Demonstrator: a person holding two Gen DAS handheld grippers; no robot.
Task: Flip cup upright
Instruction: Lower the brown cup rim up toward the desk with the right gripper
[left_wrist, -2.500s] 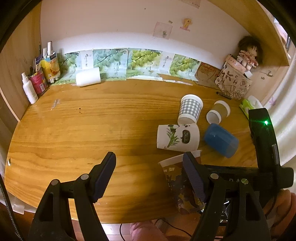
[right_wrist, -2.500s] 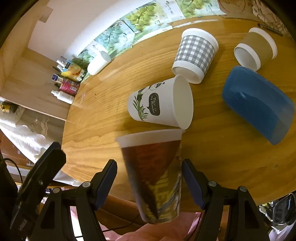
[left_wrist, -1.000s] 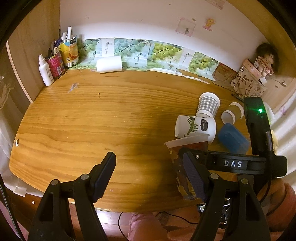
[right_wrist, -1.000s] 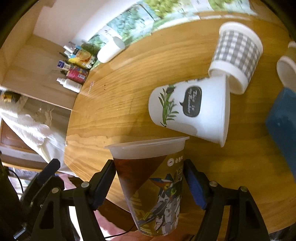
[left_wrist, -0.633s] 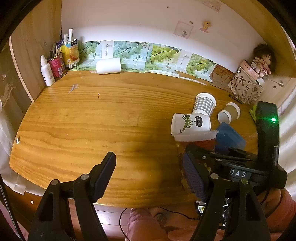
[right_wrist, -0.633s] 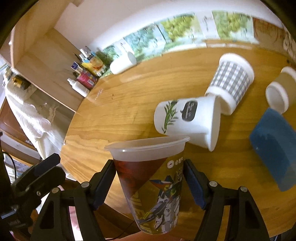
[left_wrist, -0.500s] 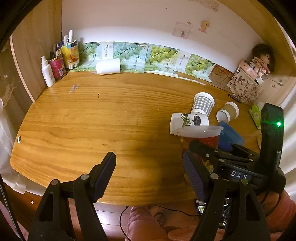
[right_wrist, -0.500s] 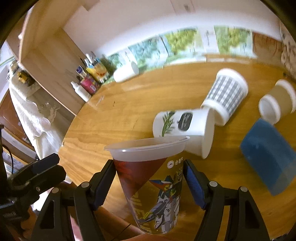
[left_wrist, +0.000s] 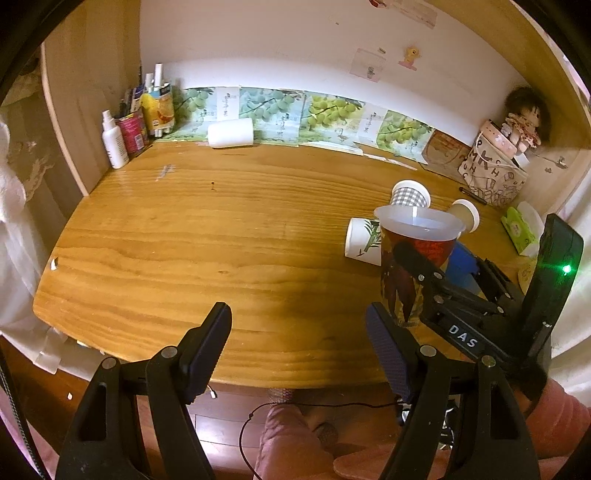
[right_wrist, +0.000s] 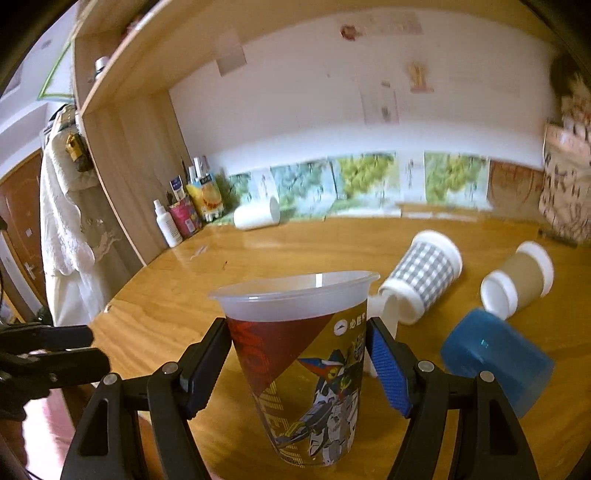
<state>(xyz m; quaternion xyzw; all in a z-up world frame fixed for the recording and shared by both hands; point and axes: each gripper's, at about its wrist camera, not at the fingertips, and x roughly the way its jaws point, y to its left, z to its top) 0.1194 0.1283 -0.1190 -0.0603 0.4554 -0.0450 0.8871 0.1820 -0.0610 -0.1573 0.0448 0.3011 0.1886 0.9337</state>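
Holding the printed cup (right_wrist: 299, 347) upright, rim up and empty, my right gripper (right_wrist: 298, 354) clamps its sides above the table (left_wrist: 207, 236) edge; my left gripper (left_wrist: 299, 343) gapes wide. Behind the cup four cups lie tipped. "DAS" marks the right gripper; cup print unreadable.

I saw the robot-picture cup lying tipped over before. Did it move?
Yes. The cup, held by the right gripper, has swung from tilted to upright, rim on top, in front of the leaf cup lying on the table.
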